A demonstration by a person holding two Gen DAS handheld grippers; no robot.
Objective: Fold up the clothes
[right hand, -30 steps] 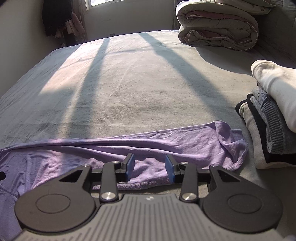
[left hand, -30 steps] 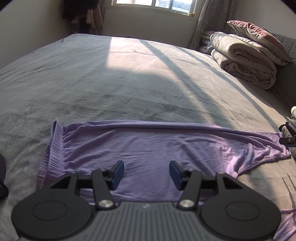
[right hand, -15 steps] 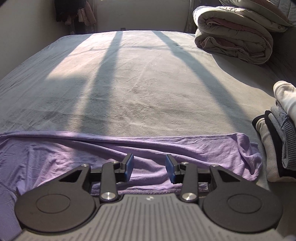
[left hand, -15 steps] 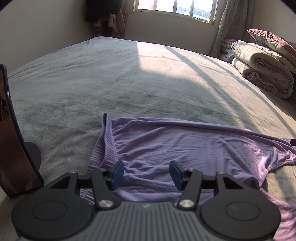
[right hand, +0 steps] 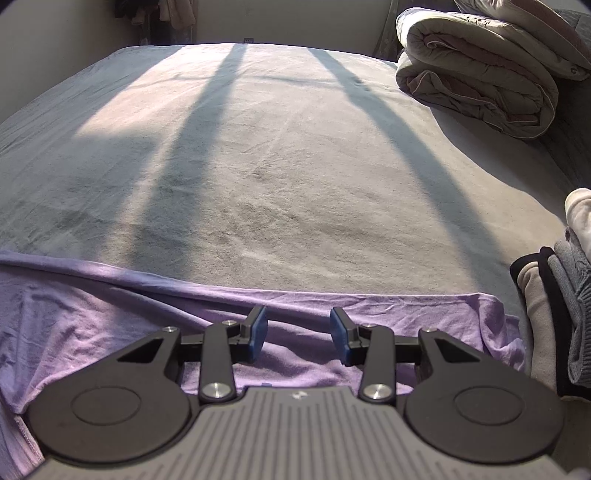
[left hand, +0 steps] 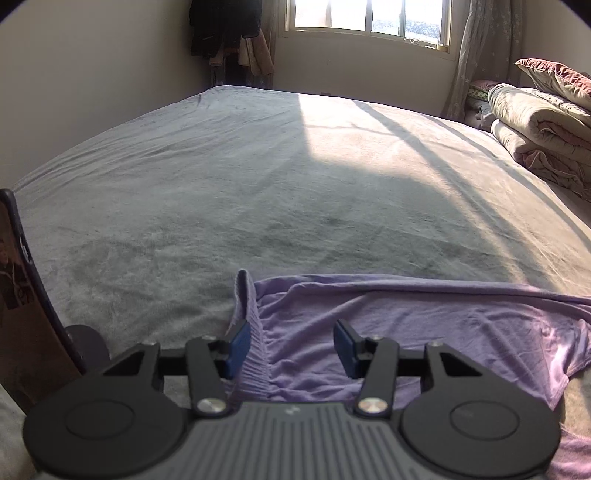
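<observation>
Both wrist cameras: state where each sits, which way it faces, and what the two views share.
Left wrist: behind the open left gripper, low over the elastic waistband end of the purple garment, facing the window.
Right wrist: behind the open right gripper, over the garment's other end, facing across the bed; stacked clothes at right.
Shared: the garment, the bed, the folded quilt.
</observation>
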